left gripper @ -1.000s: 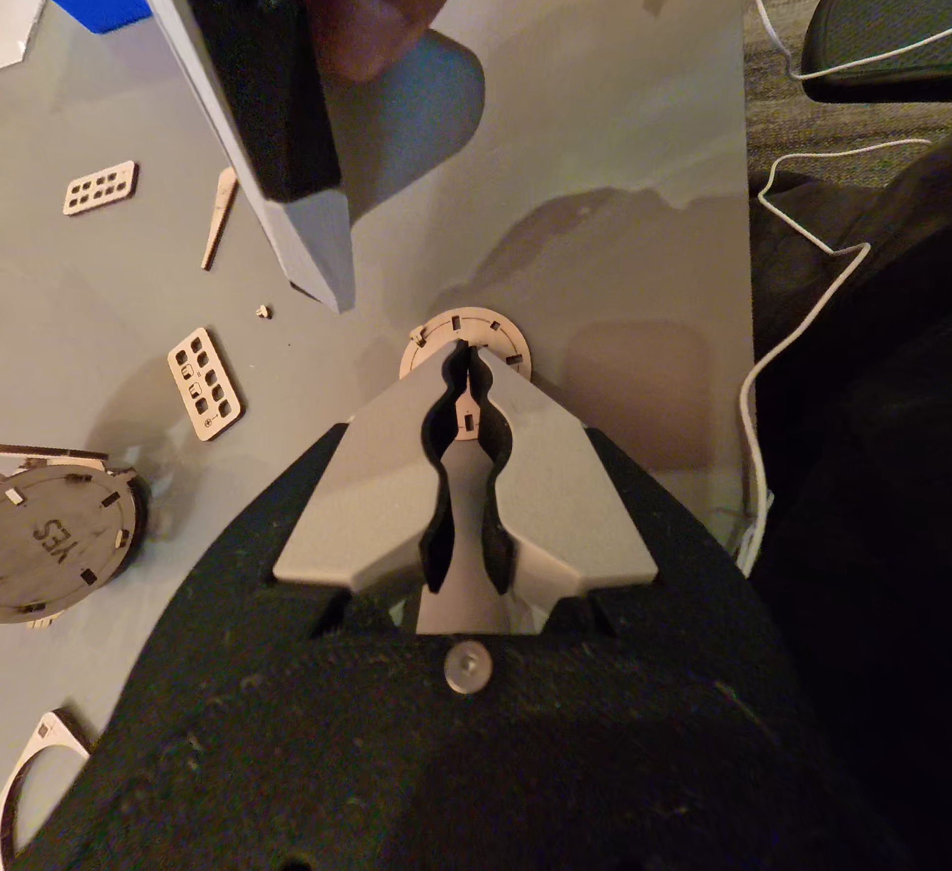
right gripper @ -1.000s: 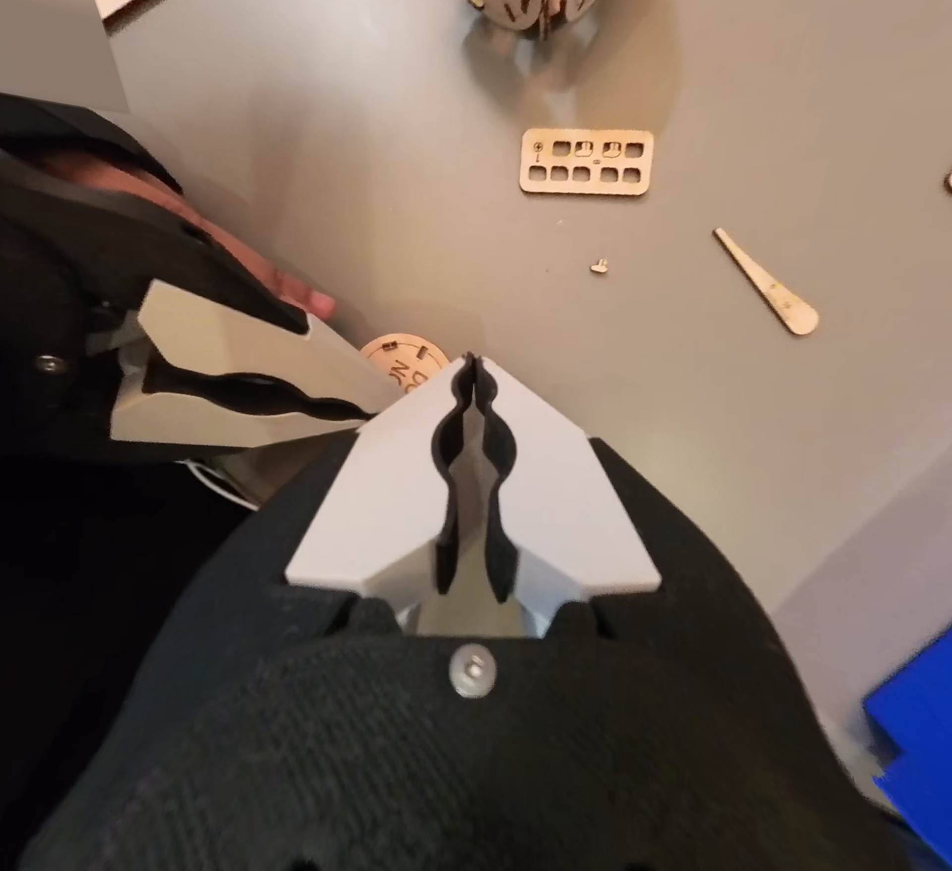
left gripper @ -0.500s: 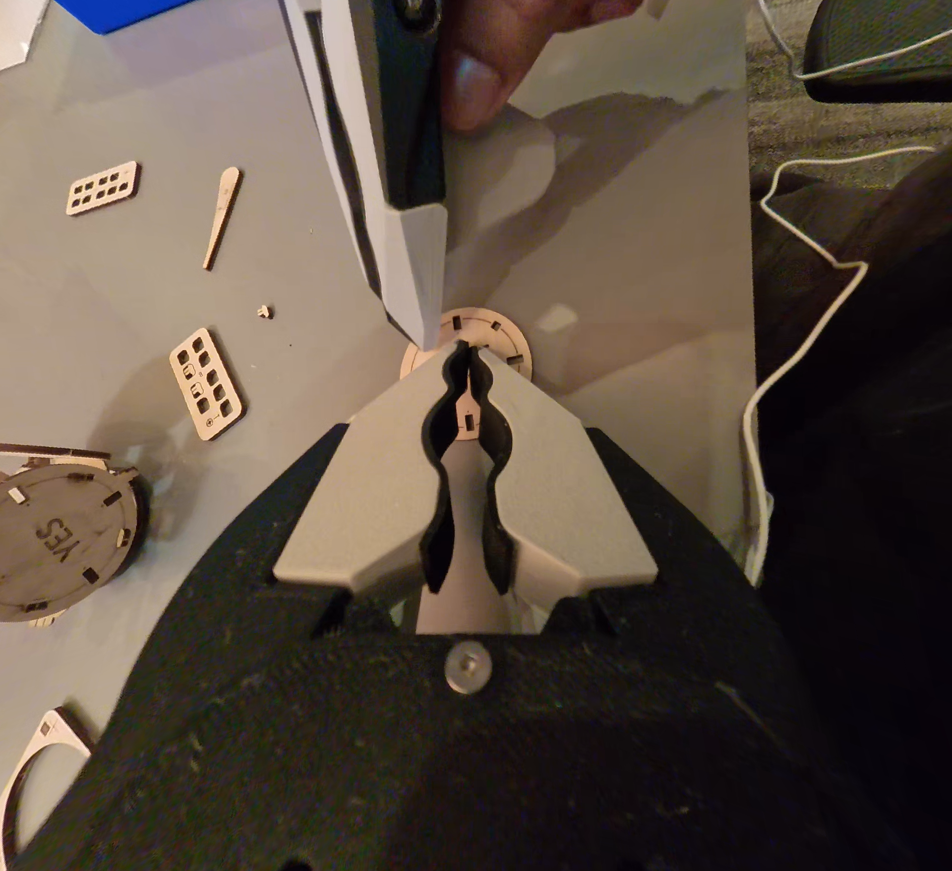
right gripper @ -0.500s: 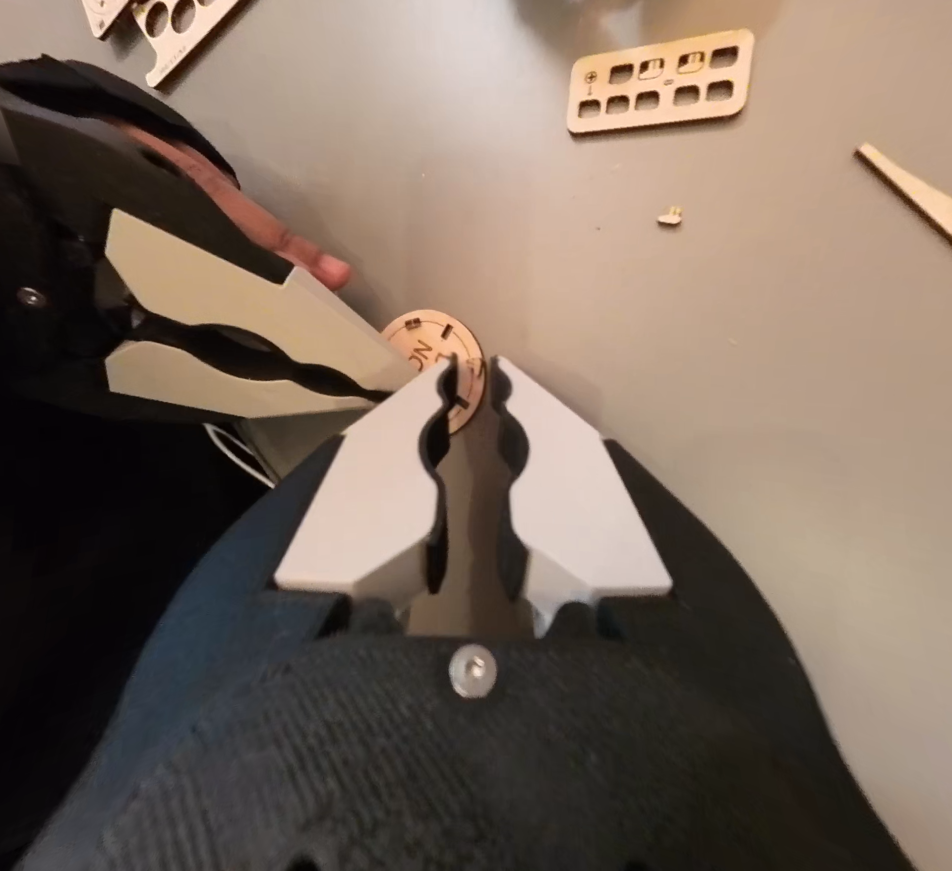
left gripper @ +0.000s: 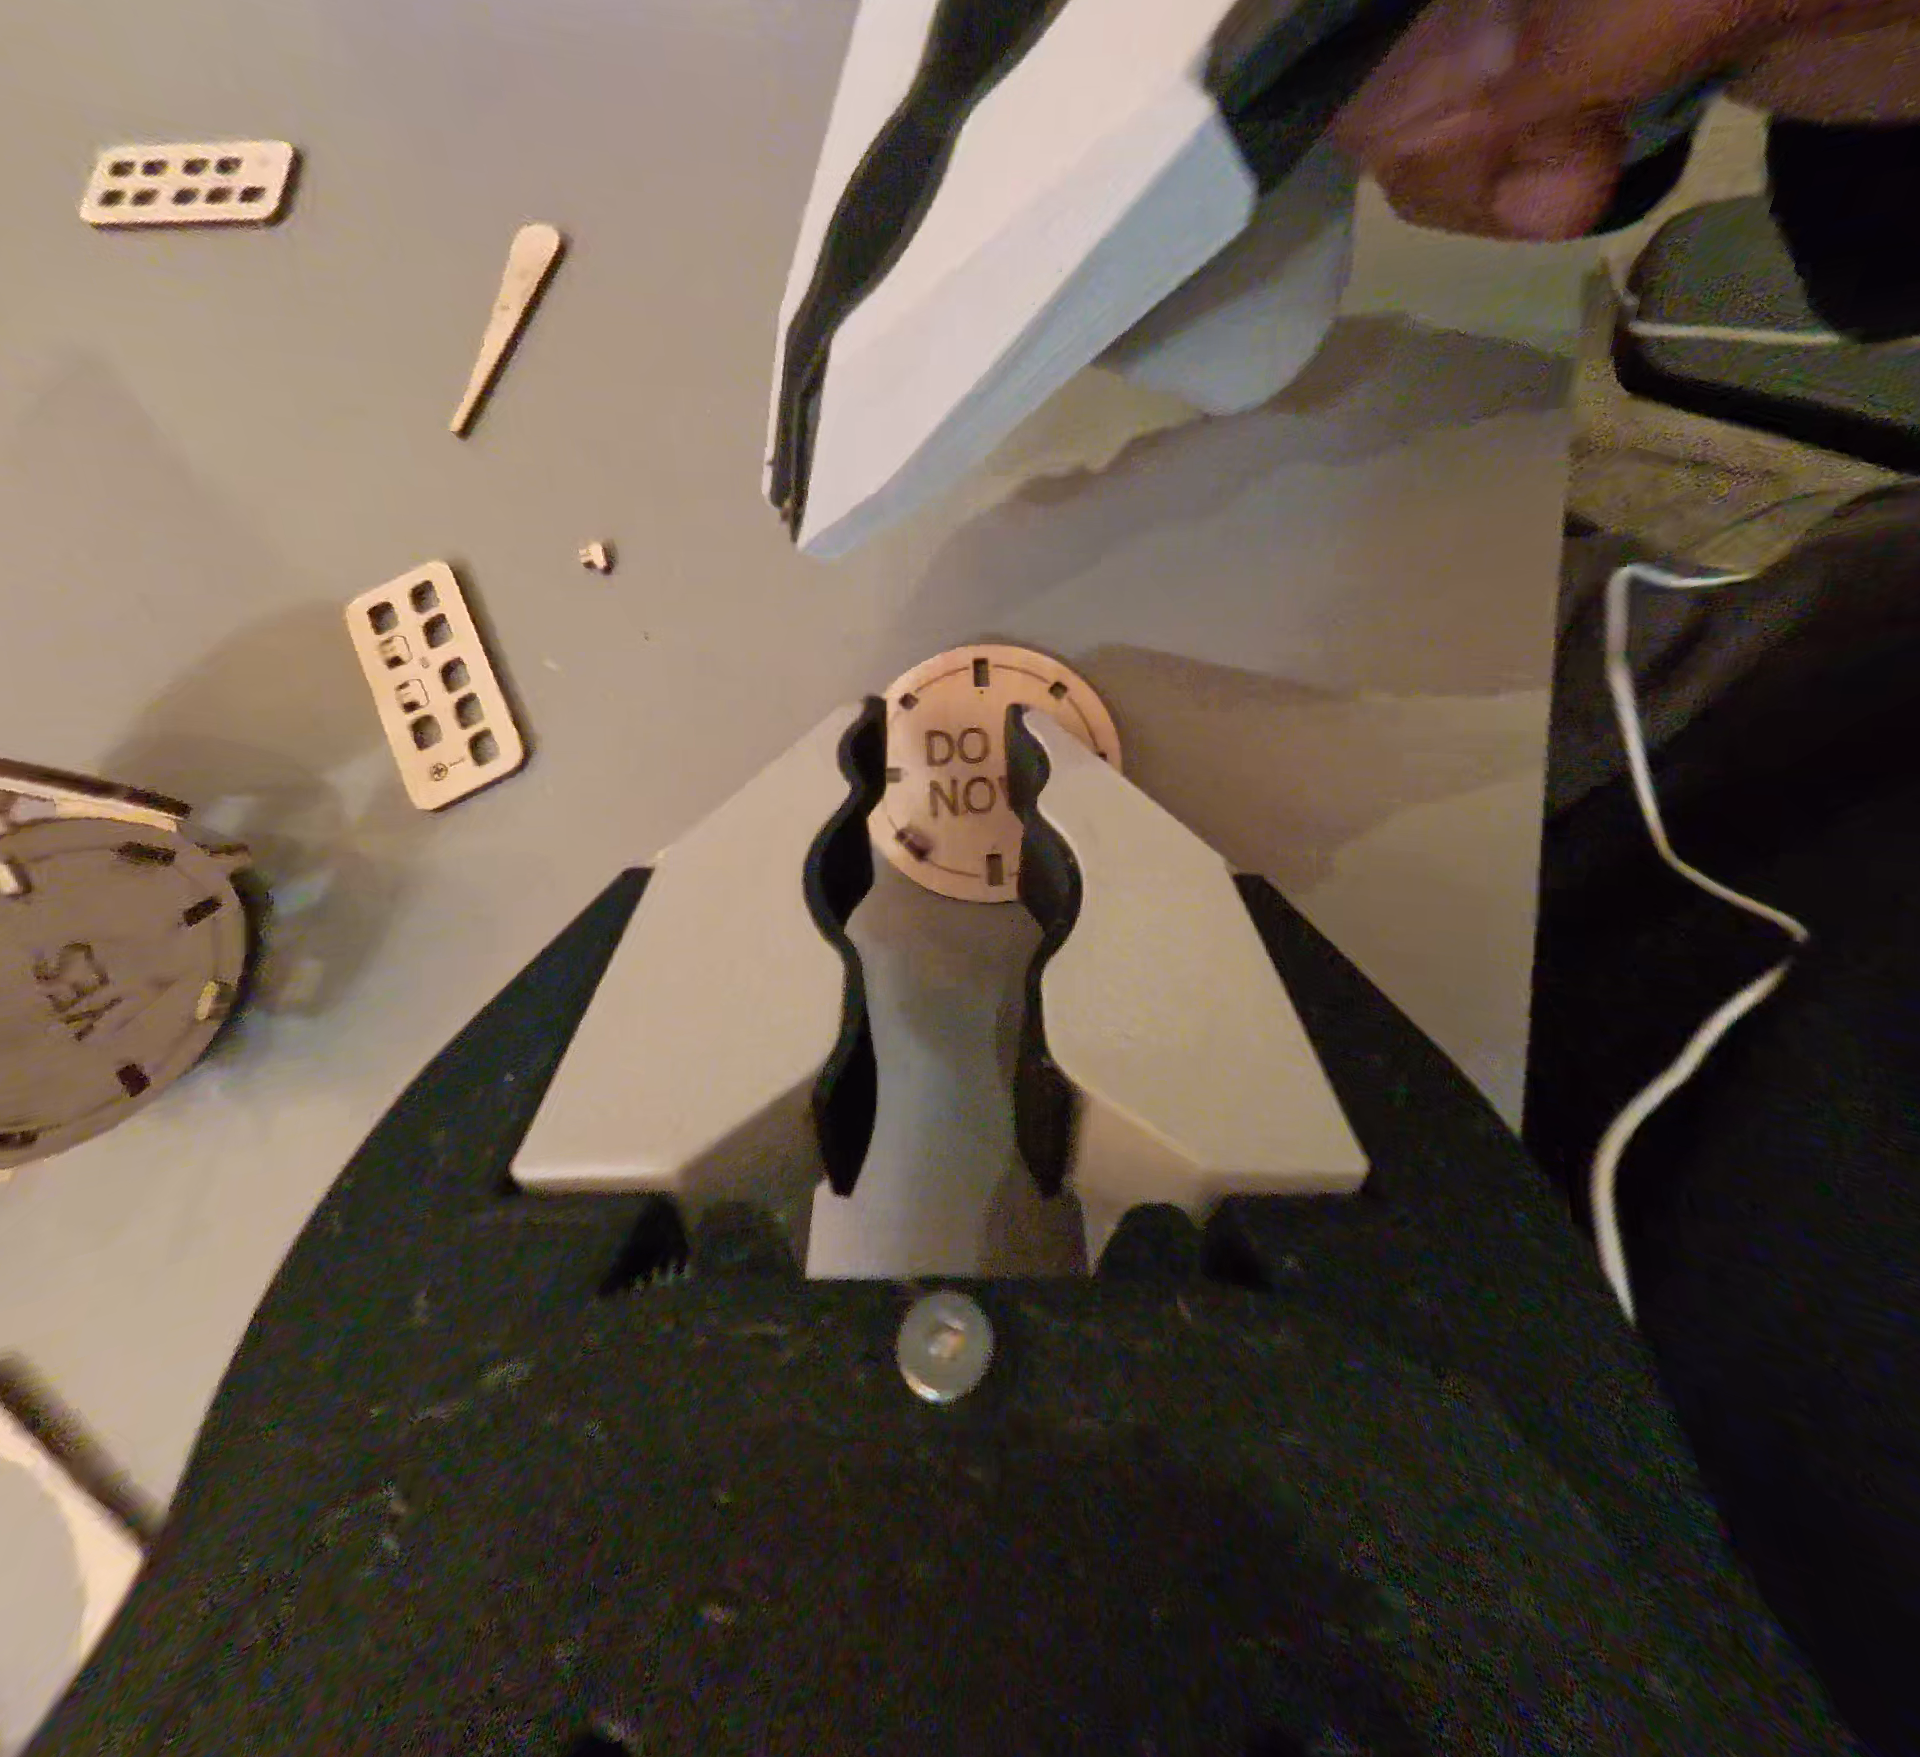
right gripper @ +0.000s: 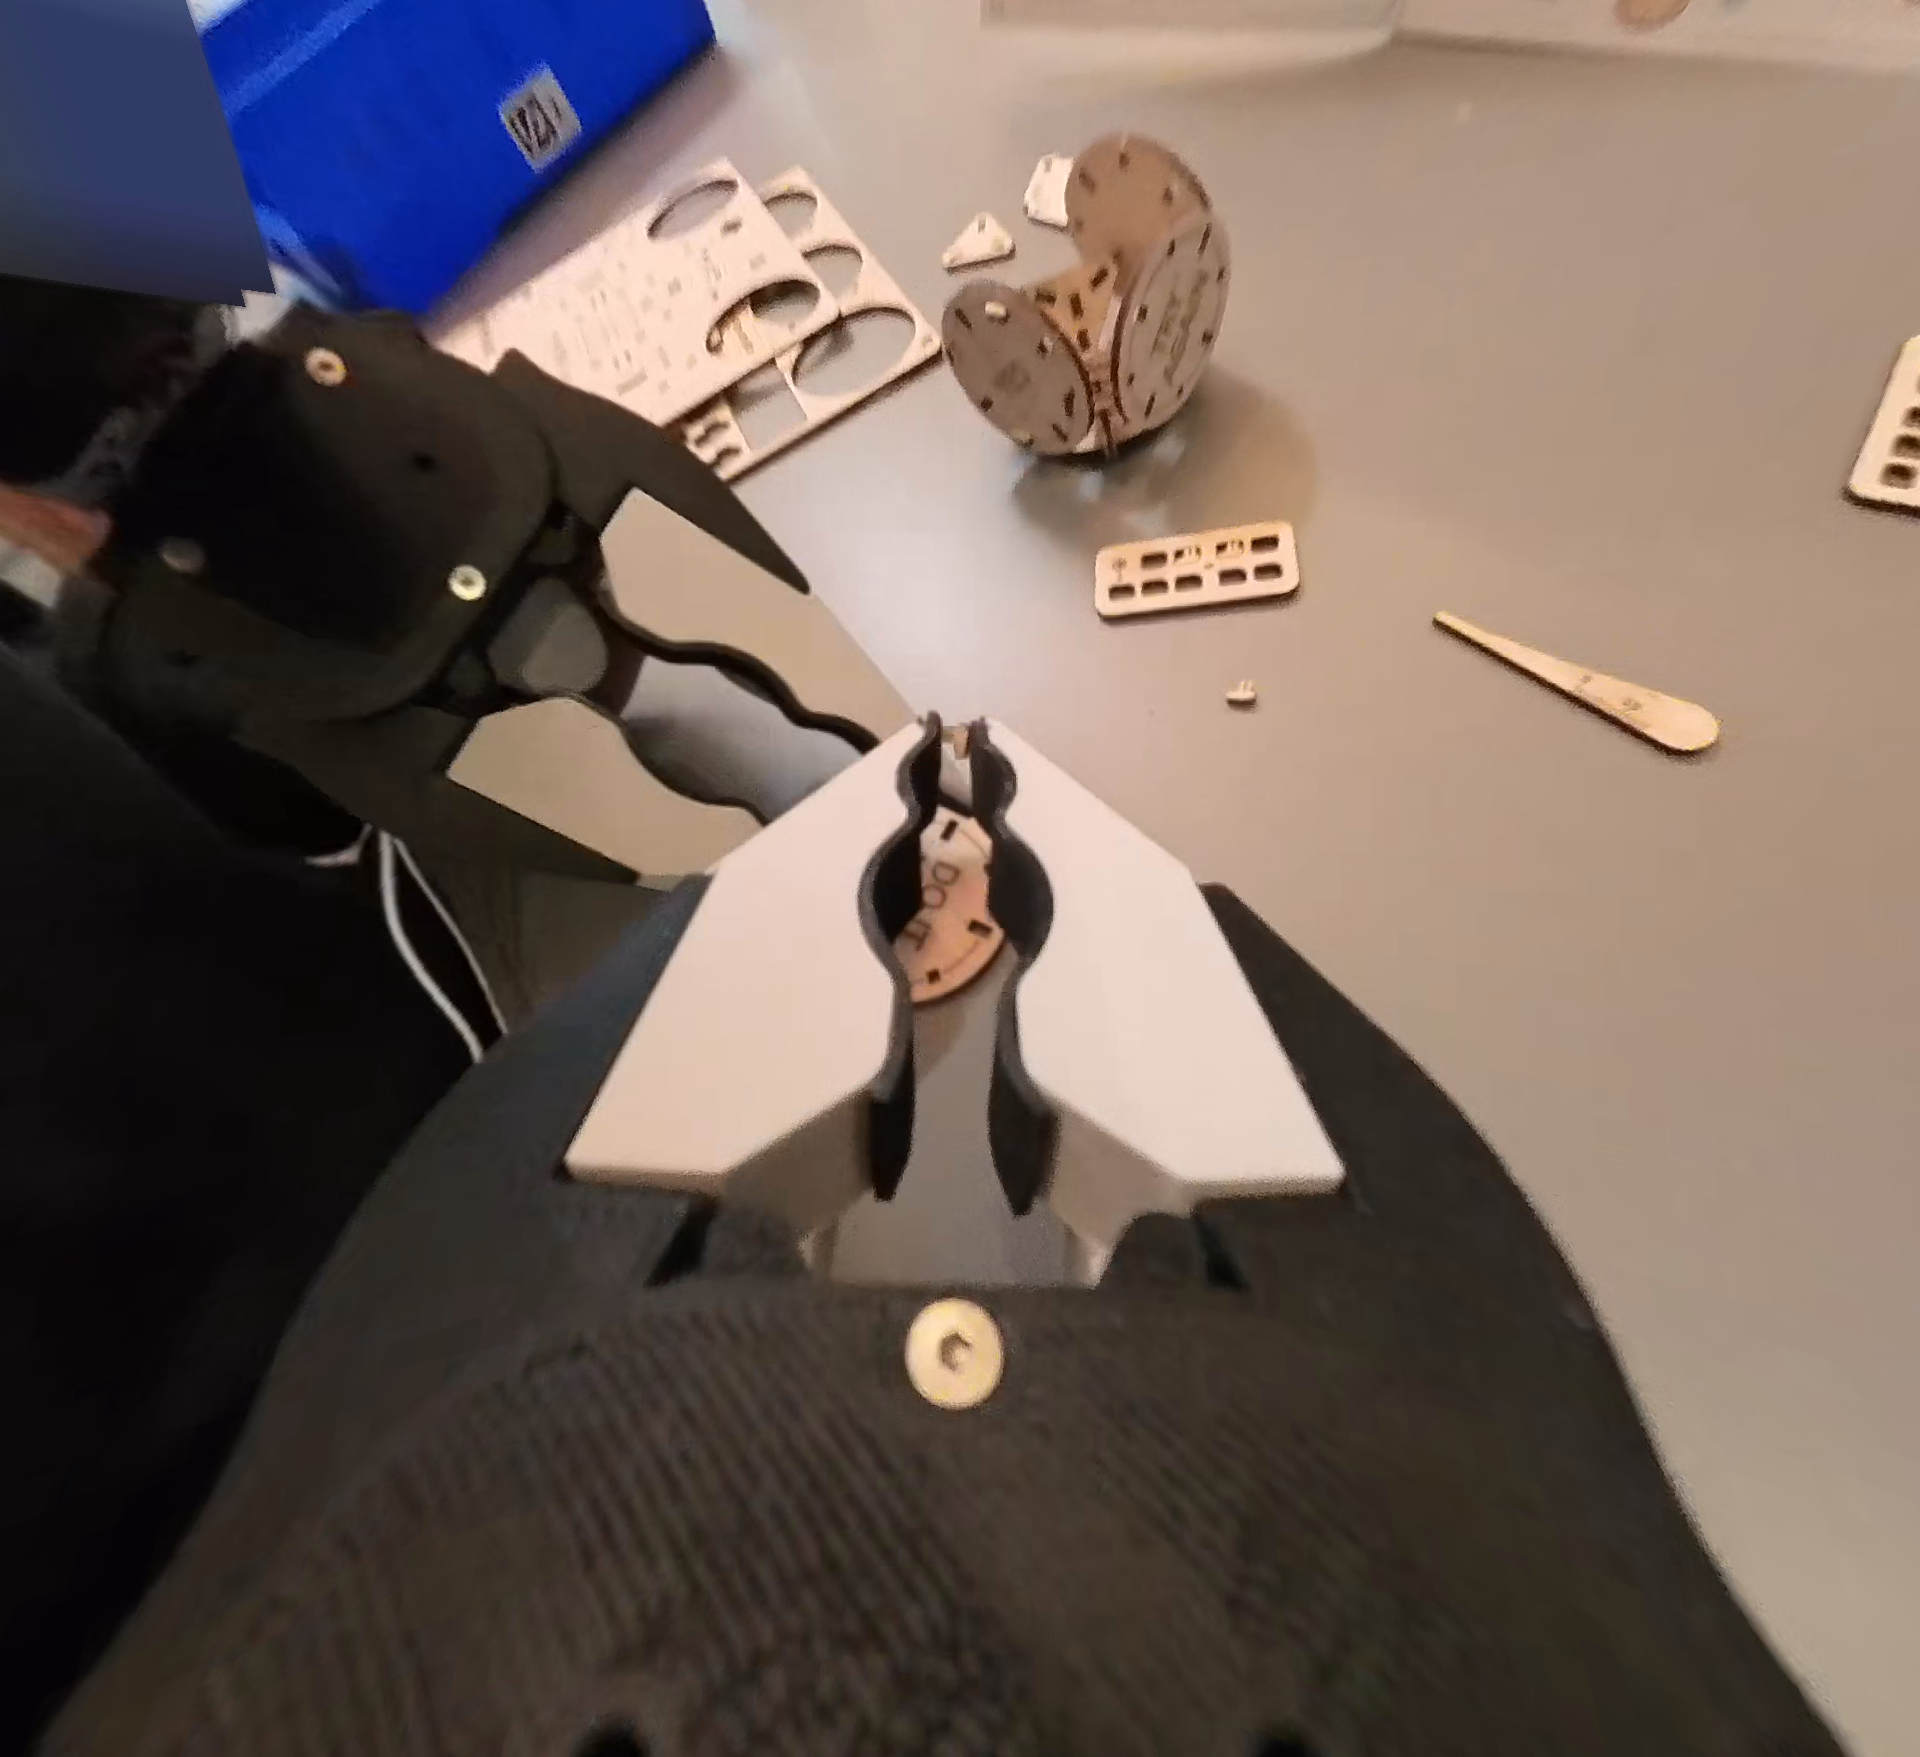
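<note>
The small wooden disc (left gripper: pixel 956 772) is laid flat, engraved face up, near the right edge of the grey table (left gripper: pixel 675 97). At the far left a partly built round wooden assembly (left gripper: pixel 94 980) is seen. Next come two slotted plates (left gripper: pixel 434 684) (left gripper: pixel 187 183), a tapered stick (left gripper: pixel 509 325) and a tiny loose peg (left gripper: pixel 594 554), all spread singly, probably so that each can be picked out. The disc is straddled by the left gripper (left gripper: pixel 945 715), whose jaws are spread; the disc is not clamped and rests on the table. Above it the right gripper (right gripper: pixel 954 731) is held tilted, tips down. Its jaws are nearly closed, and a small pale wooden bit (right gripper: pixel 961 739) appears to be pinched at their very tips. At the right, a hand (left gripper: pixel 1558 97) and a white cable (left gripper: pixel 1662 876) are seen.
</note>
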A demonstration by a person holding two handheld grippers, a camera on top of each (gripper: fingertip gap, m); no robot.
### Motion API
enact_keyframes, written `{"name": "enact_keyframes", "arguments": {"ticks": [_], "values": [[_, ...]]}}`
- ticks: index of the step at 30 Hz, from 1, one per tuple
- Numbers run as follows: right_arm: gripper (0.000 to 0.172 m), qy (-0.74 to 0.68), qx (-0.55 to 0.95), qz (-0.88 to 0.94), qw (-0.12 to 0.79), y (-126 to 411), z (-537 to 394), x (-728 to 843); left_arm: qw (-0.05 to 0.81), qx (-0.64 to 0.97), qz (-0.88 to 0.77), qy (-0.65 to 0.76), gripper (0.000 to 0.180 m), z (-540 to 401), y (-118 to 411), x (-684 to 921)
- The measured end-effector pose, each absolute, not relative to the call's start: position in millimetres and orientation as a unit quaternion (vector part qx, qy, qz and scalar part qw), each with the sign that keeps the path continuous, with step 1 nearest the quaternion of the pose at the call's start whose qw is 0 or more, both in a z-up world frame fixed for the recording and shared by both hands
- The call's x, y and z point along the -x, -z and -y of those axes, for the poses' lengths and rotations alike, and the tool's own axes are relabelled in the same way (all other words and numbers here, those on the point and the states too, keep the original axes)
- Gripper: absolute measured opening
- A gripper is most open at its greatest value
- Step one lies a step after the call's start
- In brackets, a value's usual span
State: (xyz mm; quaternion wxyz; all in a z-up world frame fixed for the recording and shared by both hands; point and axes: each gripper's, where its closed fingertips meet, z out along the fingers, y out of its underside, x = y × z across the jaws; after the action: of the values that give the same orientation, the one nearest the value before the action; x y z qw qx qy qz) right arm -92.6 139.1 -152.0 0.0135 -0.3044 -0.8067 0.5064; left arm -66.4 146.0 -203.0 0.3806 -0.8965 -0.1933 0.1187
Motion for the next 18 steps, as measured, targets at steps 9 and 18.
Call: {"name": "enact_keyframes", "arguments": {"ticks": [9, 18], "values": [[0.004, -0.600, 0.335, 0.719, 0.101, 108, -171, 109, 0.125, 0.887, 0.063, -0.440, 0.022, -112, 175, 122], [0.004, -0.682, 0.347, 0.617, 0.185, 60, -206, 107, -0.015, 0.858, 0.033, -0.512, 0.037, -93, 169, 162]]}}
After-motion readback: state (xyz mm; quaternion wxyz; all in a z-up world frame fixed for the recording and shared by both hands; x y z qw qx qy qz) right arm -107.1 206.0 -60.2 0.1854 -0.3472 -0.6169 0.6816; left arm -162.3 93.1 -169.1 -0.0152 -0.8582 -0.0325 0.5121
